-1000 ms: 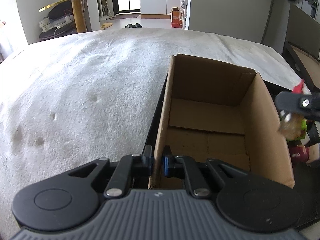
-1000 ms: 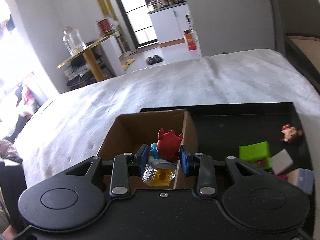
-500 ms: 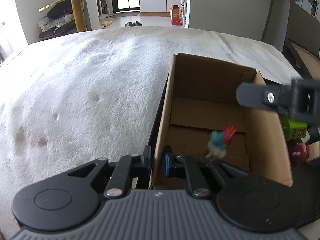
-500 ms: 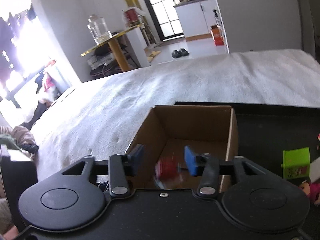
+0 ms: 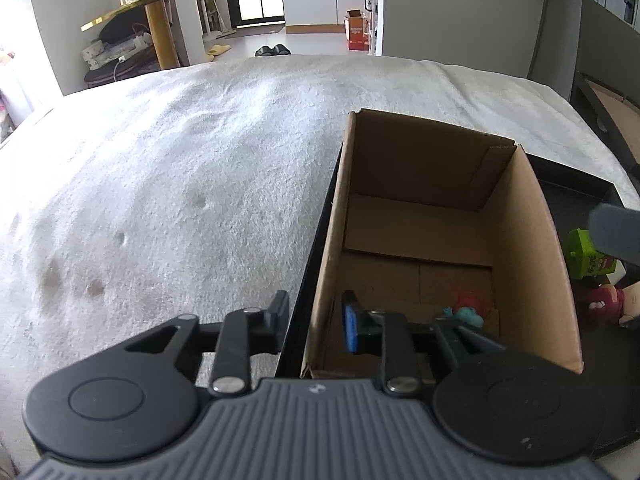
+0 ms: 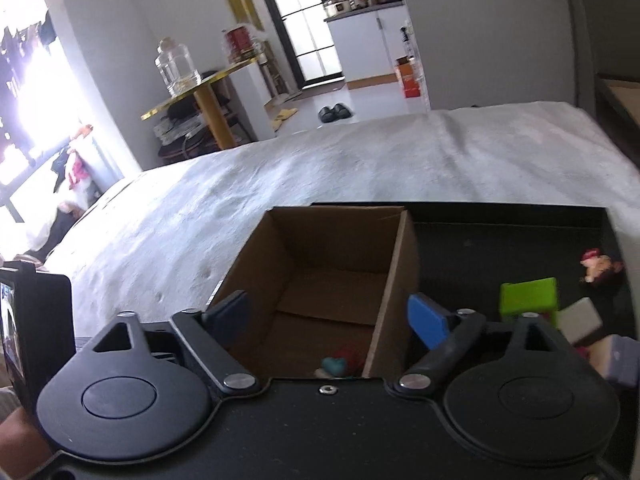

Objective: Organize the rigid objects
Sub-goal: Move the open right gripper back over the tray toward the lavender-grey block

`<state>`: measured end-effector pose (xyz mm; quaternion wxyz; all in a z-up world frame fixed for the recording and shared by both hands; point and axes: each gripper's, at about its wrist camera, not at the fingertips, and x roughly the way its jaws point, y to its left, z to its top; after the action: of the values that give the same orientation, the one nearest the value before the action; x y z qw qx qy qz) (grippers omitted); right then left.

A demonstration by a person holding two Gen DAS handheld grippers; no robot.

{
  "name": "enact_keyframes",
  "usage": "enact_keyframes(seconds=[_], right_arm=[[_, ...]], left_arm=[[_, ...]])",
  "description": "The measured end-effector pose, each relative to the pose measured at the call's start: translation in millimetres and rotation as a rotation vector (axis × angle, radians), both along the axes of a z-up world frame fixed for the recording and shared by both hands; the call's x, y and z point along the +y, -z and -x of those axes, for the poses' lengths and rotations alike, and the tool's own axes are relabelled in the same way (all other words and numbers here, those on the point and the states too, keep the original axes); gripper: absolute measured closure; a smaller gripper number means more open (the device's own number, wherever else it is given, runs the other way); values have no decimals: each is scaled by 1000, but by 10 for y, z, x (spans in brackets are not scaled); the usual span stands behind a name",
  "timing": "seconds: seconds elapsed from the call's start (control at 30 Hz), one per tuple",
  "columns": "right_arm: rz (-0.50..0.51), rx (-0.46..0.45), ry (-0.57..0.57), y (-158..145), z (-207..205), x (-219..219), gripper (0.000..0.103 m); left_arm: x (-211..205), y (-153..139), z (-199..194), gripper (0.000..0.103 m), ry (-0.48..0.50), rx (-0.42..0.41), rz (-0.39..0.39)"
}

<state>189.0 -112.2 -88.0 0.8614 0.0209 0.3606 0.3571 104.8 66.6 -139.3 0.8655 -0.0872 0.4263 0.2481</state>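
Left wrist view: left gripper [image 5: 314,322] straddles near-left wall of the cardboard box [image 5: 524,280]; jaws opening, narrow gap, pads off the wall now. Box sits at left end of black tray [image 5: 576,200] on white cloth [image 5: 180,180]. Red-and-teal toy figure [image 5: 466,308] lies on box floor, near-right corner. Green block [image 5: 588,256] outside box, on tray.

Right wrist view: right gripper [image 6: 328,316] over the box [image 6: 394,264], jaws opening wide, nothing btwn them. Toy [image 6: 340,364] lies below on box floor, by right wall. Green block [image 6: 528,296], pale blocks [image 6: 580,316] & small doll [image 6: 598,266] on tray [image 6: 500,224] to the right.
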Motion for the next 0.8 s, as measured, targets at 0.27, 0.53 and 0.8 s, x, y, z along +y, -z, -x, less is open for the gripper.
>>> enact_keyframes(seconds=[0.27,0.53,0.8], right_arm=[[72,-60,122,90,-22,-233,4],[133,-55,189,229,-119,-481,0],[176,32,321,458,-368,-909,21]], left_arm=[[-97,-56,-42,38,-6,7,-32],[-230,-67,-143,29,-2,30,-78],[-295,-78,-237,27,-48,34,-135]])
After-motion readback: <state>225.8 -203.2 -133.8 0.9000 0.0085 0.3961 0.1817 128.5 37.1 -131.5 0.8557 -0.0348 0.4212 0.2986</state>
